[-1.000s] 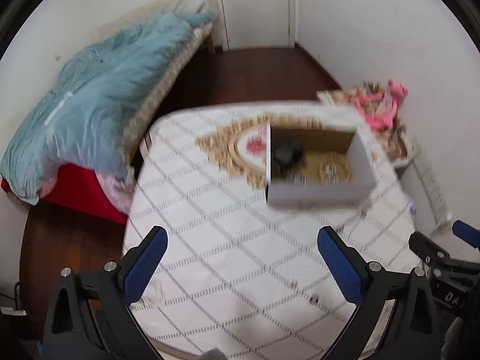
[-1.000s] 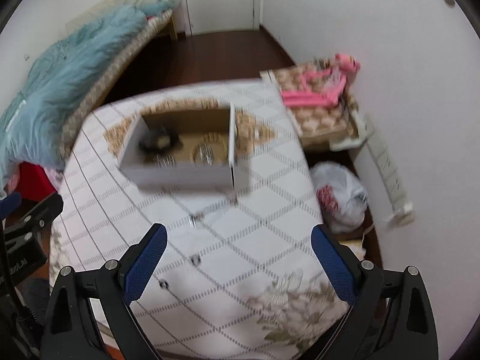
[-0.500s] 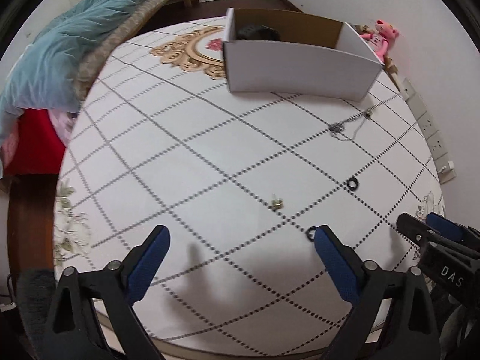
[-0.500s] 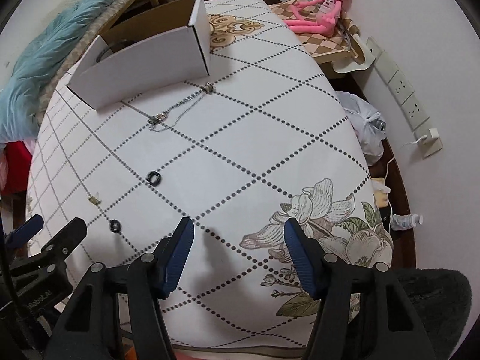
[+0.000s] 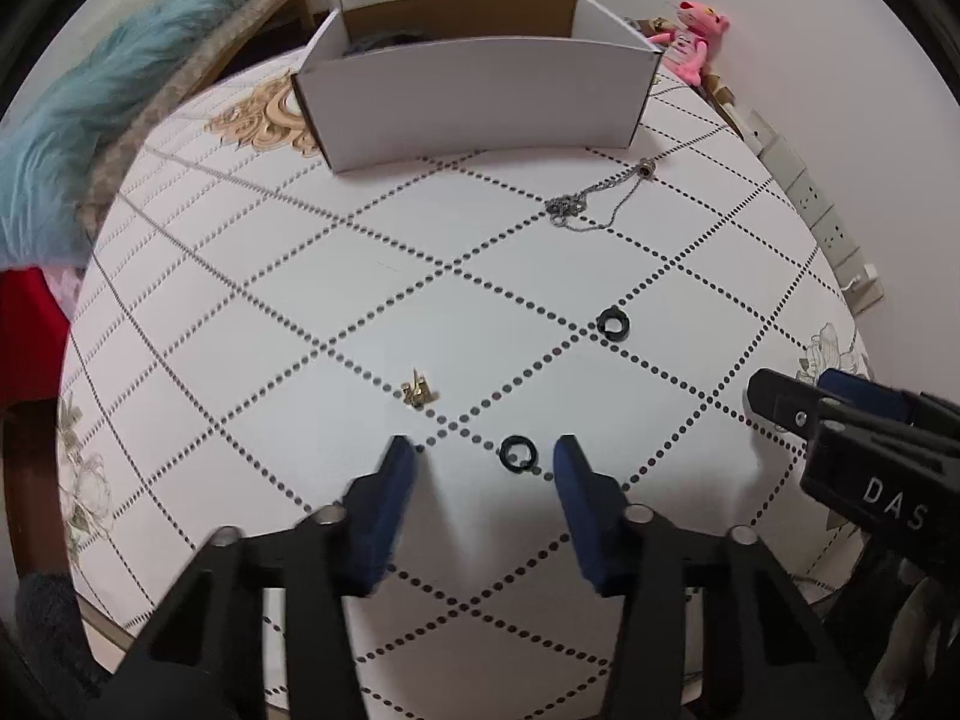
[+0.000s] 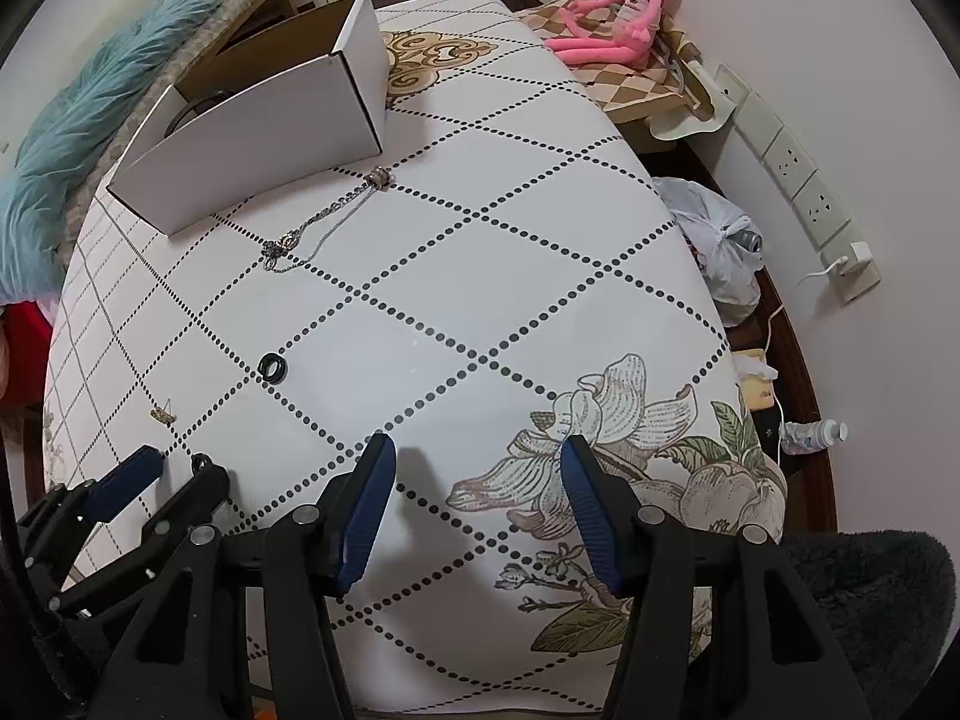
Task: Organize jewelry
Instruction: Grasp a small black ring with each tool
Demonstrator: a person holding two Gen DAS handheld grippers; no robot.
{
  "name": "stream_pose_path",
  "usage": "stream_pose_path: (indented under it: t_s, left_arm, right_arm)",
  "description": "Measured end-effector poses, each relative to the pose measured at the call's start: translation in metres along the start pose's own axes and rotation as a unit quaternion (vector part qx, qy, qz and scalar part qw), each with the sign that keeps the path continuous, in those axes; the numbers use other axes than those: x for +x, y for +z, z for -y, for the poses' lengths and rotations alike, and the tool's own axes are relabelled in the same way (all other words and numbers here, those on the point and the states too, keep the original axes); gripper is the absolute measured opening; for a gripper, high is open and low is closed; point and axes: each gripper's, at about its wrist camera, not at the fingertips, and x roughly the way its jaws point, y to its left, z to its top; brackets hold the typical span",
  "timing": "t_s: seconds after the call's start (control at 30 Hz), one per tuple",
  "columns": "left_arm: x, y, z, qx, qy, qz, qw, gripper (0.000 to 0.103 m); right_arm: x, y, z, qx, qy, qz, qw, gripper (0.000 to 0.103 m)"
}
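The left gripper [image 5: 483, 456] hangs low, tilted downward, jaws parted and holding nothing. The right gripper [image 6: 477, 459] sits just beside it, jaws likewise apart and empty.

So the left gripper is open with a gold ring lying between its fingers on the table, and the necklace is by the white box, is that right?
Not quite. In the left wrist view, the ring between the fingers of the open left gripper is black, not gold; the gold piece lies just beyond the gripper's left finger. The necklace does lie on the table by the white box.
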Motion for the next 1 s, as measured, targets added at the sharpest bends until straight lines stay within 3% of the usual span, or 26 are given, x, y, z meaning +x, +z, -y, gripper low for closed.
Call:
stream_pose_path:
  t_s: [0.1, 0.17, 0.3, 0.53, 0.73, 0.87, 1.0]
  left_arm:
    - [-0.002, 0.0, 0.003, 0.006, -0.008, 0.007, 0.9999, 0.016]
    - [-0.001, 0.001, 0.003, 0.005, -0.012, 0.008, 0.9999, 0.011]
    - [-0.005, 0.001, -0.001, -0.002, -0.024, 0.01, 0.9996, 0.01]
    - [-0.03, 0.004, -0.045, -0.043, -0.015, 0.03, 0.9985, 0.01]
    - [-0.022, 0.004, -0.086, -0.082, 0.009, 0.023, 0.9963, 0.01]
    - [-0.016, 0.002, -0.098, -0.096, 0.014, 0.015, 0.9952, 0.01]
    - [-0.013, 0.002, -0.104, -0.102, 0.012, 0.011, 0.9946, 0.01]
  right_arm:
    - [0.0, 0.001, 0.002, 0.004, 0.001, 0.001, 1.0, 0.058]
    - [0.0, 0.001, 0.003, 0.004, 0.001, 0.001, 1.0, 0.056]
    - [-0.002, 0.001, 0.004, 0.009, 0.01, 0.003, 1.0, 0.054]
    - [-0.009, 0.015, -0.017, -0.002, 0.097, 0.011, 0.995, 0.054]
    - [0.007, 0.021, -0.059, -0.045, 0.096, 0.013, 0.994, 0.054]
    - [0.017, 0.021, -0.083, -0.077, 0.064, 0.018, 0.995, 0.053]
    - [0.018, 0.022, -0.095, -0.106, 0.028, 0.036, 0.993, 0.023]
